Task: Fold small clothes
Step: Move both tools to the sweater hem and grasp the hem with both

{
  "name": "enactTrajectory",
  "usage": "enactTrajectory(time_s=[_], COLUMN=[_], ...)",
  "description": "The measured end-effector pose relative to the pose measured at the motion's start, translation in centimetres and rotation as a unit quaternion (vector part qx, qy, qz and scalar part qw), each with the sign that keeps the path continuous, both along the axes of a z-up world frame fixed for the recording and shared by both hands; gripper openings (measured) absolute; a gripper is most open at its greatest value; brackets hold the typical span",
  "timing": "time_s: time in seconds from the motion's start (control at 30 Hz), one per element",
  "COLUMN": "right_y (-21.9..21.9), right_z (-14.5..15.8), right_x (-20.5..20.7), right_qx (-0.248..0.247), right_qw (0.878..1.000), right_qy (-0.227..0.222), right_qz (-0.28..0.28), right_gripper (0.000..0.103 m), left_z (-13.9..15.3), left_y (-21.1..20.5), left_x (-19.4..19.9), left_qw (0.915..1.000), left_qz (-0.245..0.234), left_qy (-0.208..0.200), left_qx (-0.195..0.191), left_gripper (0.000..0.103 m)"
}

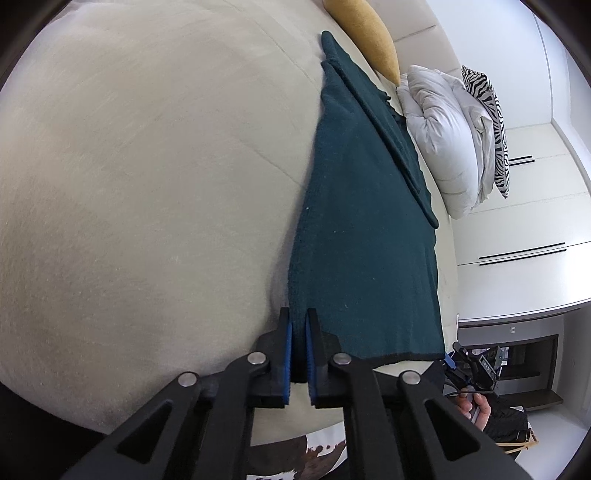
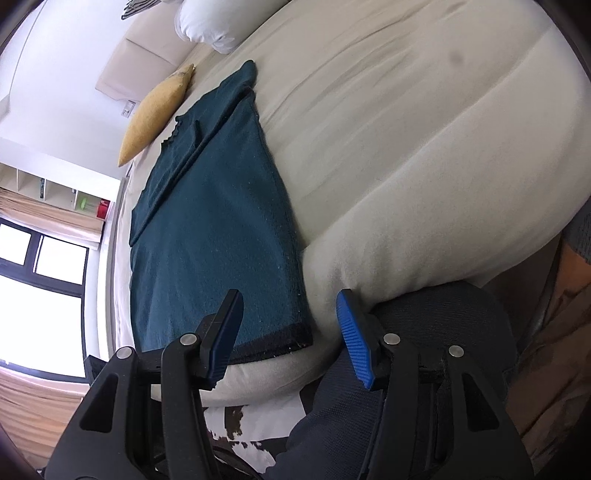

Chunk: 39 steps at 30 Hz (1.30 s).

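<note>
Teal garment (image 1: 365, 229) corner pinched, left hand-held gripper (image 1: 300, 332)

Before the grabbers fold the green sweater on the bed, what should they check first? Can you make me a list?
1. Left gripper pinching the near hem corner of the dark teal knitted sweater: ok, its jaws are closed on the fabric.
2. Right gripper holding the other hem corner: not ok, its jaws are open around it, pads not pressing.
3. Sweater lying flat on the cream bed cover: ok.
4. Fold path clear: ok, the mustard yellow cushion and white pillow lie beyond the sweater's far end.
5. Sleeves tucked in: cannot tell.
</note>
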State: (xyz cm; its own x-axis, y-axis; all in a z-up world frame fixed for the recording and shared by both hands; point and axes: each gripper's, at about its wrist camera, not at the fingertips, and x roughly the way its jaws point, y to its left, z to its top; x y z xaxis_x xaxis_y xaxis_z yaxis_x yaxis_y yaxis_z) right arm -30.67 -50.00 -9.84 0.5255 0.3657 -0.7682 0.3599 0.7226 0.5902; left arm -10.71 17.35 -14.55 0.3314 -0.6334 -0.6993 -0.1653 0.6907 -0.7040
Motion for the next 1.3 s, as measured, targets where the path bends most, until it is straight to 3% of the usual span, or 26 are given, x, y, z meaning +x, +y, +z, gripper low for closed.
enactTrajectory(time_s=[0.4, 0.5, 0.57, 0.67, 0.9, 1.07, 1.3], right_y=[-0.2, -0.3, -0.2, -0.3, -0.2, -0.1, 0.5], right_z=[-1.4, -1.6, -1.8, -2.0, -2.0, -1.9, -0.4], right_x=[3.4, 3.7, 3.5, 3.0, 2.7, 2.5, 1.7], right_qx=[-0.002, 0.003, 0.005, 0.008, 0.013, 0.014, 0.01], right_qw=[0.995, 0.994, 0.994, 0.994, 0.995, 0.996, 0.998], right_qy=[0.074, 0.081, 0.08, 0.075, 0.071, 0.065, 0.021], right_qz=[0.07, 0.075, 0.075, 0.073, 0.07, 0.068, 0.061], right_gripper=[0.052, 0.047, 0.033, 0.026, 0.025, 0.01, 0.006], left_z=[0.2, 0.3, 0.3, 0.3, 0.6, 1.1, 1.7], left_y=[0.3, 0.3, 0.3, 0.3, 0.1, -0.3, -0.4], left_x=[-0.3, -0.3, -0.3, -0.2, -0.3, -0.3, -0.6], left_qw=[0.9999, 0.9999, 0.9999, 0.9999, 0.9998, 0.9995, 0.9988], left_qz=[-0.002, -0.003, -0.003, -0.004, -0.006, -0.01, -0.015], left_qy=[-0.011, -0.013, -0.014, -0.014, -0.019, -0.029, -0.046], left_qx=[-0.003, -0.003, -0.003, -0.002, 0.001, 0.01, 0.012], left_gripper=[0.007, 0.007, 0.007, 0.007, 0.007, 0.007, 0.006])
